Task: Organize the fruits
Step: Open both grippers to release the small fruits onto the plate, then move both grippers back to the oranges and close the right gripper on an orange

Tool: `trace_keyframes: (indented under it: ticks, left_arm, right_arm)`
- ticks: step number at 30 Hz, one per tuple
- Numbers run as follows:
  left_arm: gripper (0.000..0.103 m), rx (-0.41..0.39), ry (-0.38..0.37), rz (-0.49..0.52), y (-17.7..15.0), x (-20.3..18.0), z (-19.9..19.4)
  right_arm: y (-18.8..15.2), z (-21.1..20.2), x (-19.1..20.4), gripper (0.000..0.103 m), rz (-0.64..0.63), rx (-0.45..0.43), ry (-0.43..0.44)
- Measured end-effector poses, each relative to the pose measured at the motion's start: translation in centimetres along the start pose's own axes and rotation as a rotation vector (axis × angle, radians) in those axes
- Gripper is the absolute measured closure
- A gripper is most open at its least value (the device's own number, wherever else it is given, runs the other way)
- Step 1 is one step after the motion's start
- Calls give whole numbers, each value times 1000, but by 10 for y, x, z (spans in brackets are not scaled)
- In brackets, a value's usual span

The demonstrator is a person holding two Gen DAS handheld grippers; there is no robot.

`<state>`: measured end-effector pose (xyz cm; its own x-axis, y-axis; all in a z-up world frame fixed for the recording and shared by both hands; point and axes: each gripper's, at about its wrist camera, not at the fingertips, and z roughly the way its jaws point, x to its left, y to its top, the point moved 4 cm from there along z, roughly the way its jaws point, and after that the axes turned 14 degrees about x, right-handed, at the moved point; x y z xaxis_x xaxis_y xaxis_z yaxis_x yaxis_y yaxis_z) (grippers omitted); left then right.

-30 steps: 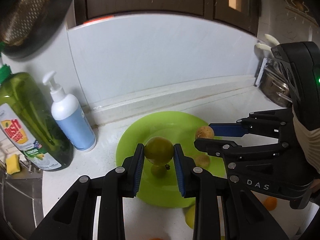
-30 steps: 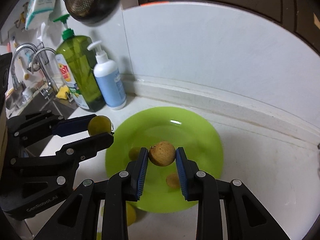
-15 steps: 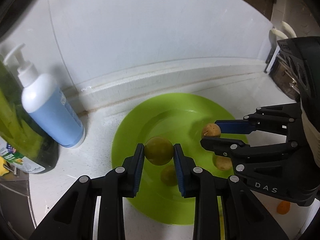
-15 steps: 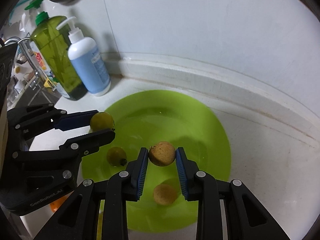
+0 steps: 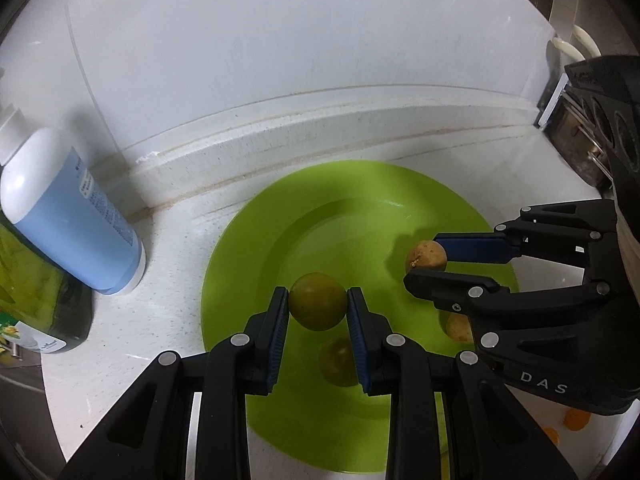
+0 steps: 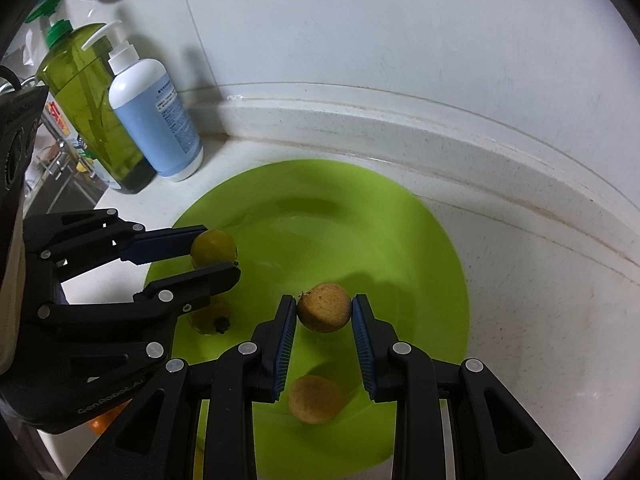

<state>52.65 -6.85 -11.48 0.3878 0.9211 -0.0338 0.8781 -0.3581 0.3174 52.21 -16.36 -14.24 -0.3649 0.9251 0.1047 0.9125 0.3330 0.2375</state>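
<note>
My left gripper [image 5: 318, 306] is clamped on a green fruit [image 5: 317, 301] pinched between its blue pads, above the green plate [image 5: 248, 248]. My right gripper [image 6: 324, 312] grips a brown fruit [image 6: 325, 307] the same way, over the plate's middle. Below my left jaws a second green fruit [image 5: 338, 362] lies on the plate; below my right jaws lies a second brown fruit [image 6: 314, 399]. Beyond my left jaws, to the left, a blue pump bottle [image 5: 68, 216] stands off the plate.

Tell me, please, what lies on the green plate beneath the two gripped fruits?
On the green plate lie a green fruit, partly covered by the left gripper, and a brown fruit below the right gripper. The plate's near rim is covered by both grippers.
</note>
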Motion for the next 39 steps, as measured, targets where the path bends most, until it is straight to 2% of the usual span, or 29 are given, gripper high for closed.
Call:
trace_keyframes:
  ticks: [12,16,19,22,25,29,31,39]
  left_arm:
    - [72,11,-15,-13,2,-2,4]
    - [70,-13,-4,-20,-1,-1,-8]
    - [63,-34,-5,-34,-6,-2,-22]
    - [62,-69,-17,-50,-16,-5,-42]
    - [54,-112,-11,-63,-25,-10,-63]
    - [46,-162,2,-61,-39,-21,-90]
    - [43,-195,11,-57,-48,-28,-105]
    - [38,-279,38,-44,-84,-52,-149]
  right_arm:
    - [0,-2,-2,72,22,-9,28]
    - [-3,-9,-2,72,29,-21,32]
    - [-7,-18,-1,72,30,-45,25]
    - [-13,-33,1,72,36,-74,28]
    - [-22,-51,5,66,37,-117,18]
    - [-38,-79,12,64,23,-180,10]
    - [-48,-94,14,55,24,-214,3]
    - [-96,-145,16,44,54,-322,-40]
